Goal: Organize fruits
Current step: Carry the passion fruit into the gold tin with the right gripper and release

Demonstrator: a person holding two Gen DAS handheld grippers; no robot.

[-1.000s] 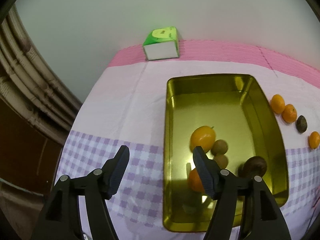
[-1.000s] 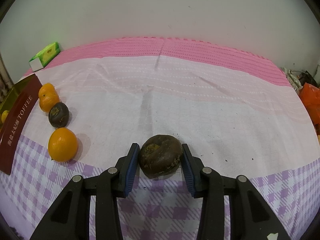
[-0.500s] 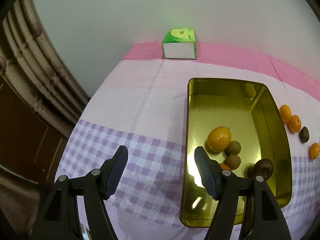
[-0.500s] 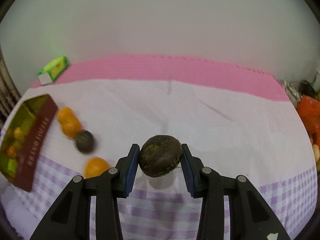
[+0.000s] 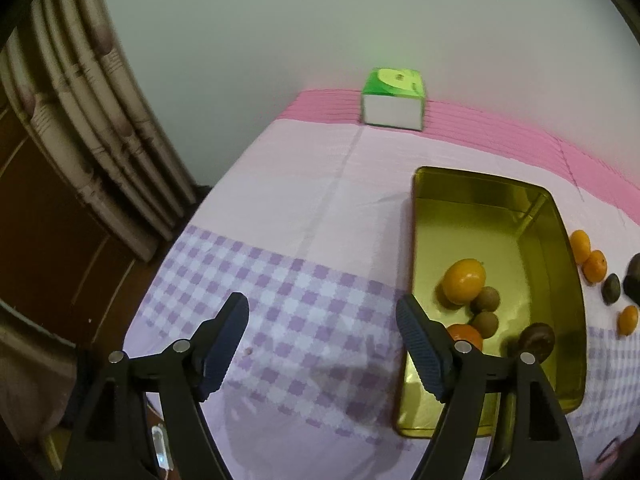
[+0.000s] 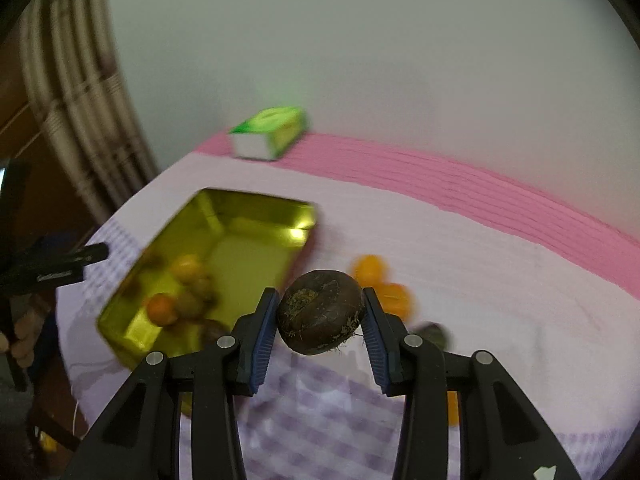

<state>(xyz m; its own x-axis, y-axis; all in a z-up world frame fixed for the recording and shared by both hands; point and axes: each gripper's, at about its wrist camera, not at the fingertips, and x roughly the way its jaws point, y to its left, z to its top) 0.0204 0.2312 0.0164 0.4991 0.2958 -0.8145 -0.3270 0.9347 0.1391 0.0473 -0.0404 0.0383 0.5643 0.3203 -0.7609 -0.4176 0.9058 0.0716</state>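
**Dark fruit carried toward the gold tin**

The dark brown fruit [image 6: 320,312] sat clamped between the two blue pads of the right gripper [image 6: 320,316], at the lower centre of the right wrist view, lifted clear of the checked cloth [image 6: 320,420]. The gripper pointed steeply downward, with the gold tin [image 6: 256,216] at centre left of that frame and two oranges [image 6: 384,284] just behind the held fruit. The view was blurred with motion. A second earlier the same fruit had rested on the cloth between the pads, and the tin showed only as a sliver at the far left edge; the green box [image 6: 272,132] had since shifted from the upper left toward the top centre.

The left gripper [image 5: 322,332] hung tilted downward over the purple checks, its jaws wide apart and gripping nothing; they had just been opening, and stood wider than a second before. Its right finger [image 5: 420,348] overlapped the tin's near left corner in the lower right of the left wrist view. In the tin [image 5: 480,184] lay a large orange [image 5: 464,280], two small brown fruits [image 5: 486,312], another orange [image 5: 466,334] and a dark fruit [image 5: 536,340]. The tin had slid rightward in that frame since the earlier picture.
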